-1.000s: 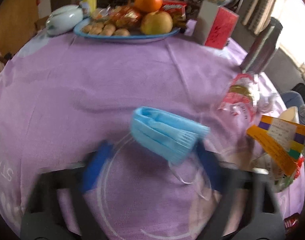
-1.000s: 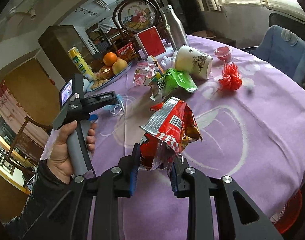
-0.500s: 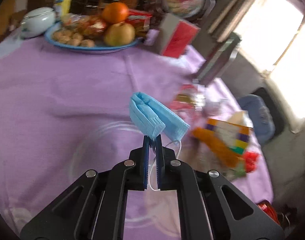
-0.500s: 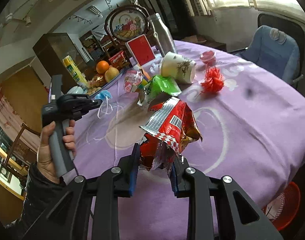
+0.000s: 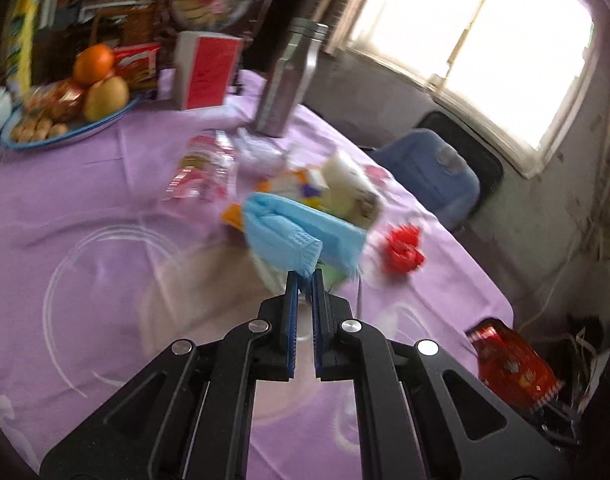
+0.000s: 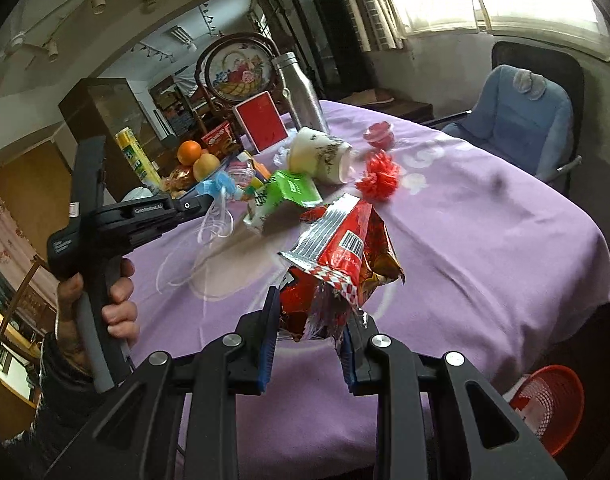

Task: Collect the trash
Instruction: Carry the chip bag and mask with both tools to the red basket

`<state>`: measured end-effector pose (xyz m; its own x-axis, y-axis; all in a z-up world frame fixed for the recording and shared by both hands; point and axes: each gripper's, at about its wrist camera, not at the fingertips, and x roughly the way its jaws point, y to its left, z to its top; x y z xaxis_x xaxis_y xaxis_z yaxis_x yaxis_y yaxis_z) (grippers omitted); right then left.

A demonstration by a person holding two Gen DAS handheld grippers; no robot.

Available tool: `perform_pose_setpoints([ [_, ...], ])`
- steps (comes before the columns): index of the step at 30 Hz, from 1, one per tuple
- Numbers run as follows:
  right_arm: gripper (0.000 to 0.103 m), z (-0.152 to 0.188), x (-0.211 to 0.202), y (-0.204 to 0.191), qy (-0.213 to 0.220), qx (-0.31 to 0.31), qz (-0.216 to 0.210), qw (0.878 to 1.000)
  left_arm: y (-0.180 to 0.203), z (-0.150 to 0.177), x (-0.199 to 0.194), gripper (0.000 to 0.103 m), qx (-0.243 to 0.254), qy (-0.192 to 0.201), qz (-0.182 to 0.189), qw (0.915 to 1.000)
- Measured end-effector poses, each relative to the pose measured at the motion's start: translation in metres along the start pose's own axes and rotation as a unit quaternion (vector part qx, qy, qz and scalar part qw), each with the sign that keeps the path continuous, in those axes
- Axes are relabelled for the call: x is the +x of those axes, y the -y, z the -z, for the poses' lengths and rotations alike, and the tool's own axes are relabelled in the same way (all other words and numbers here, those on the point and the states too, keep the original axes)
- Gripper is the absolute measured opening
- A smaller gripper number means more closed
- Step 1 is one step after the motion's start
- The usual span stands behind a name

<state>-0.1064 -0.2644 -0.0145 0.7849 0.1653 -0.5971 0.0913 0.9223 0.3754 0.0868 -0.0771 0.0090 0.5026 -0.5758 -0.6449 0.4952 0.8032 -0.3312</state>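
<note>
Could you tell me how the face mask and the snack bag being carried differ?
The face mask is soft blue pleated cloth; the snack bag is crinkled red foil, torn open. The left tongs pinch the mask nearly shut; the right tongs stand wider around the bag. Both are lifted off the table.

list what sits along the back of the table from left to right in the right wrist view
orange → red card box → steel bottle → tipped white cup → small red dish
</note>
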Motion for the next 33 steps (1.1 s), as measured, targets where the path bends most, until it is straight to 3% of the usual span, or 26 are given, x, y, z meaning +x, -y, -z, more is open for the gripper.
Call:
perform_pose_setpoints([
  [6, 0.028, 0.005, 0.0, 0.006, -0.003, 0.003, 0.006, 1.0, 0.03, 0.013, 0.0, 0.007, 0.048, -0.009, 0.025, 0.9985],
  [13, 0.027, 0.008, -0.007, 0.005, 0.007, 0.001, 0.01, 1.0, 0.055, 0.026, -0.004, 0.007, 0.104, 0.0, 0.02, 0.9943],
  [18, 0.027, 0.009, -0.024, 0.01, 0.026, 0.004, 0.02, 0.999, 0.065, 0.032, -0.002, 0.007, 0.113, -0.016, 0.046, 0.9924],
  [25, 0.027, 0.015, -0.062, 0.046, 0.06, 0.034, 0.044, 0.997, 0.108, 0.053, -0.01, 0.006, 0.174, -0.021, 0.06, 0.9828],
  [33, 0.027, 0.03, -0.078, 0.081, 0.062, 0.065, 0.05, 0.995, 0.146, 0.08, -0.013, 0.006, 0.207, -0.043, 0.084, 0.9736],
])
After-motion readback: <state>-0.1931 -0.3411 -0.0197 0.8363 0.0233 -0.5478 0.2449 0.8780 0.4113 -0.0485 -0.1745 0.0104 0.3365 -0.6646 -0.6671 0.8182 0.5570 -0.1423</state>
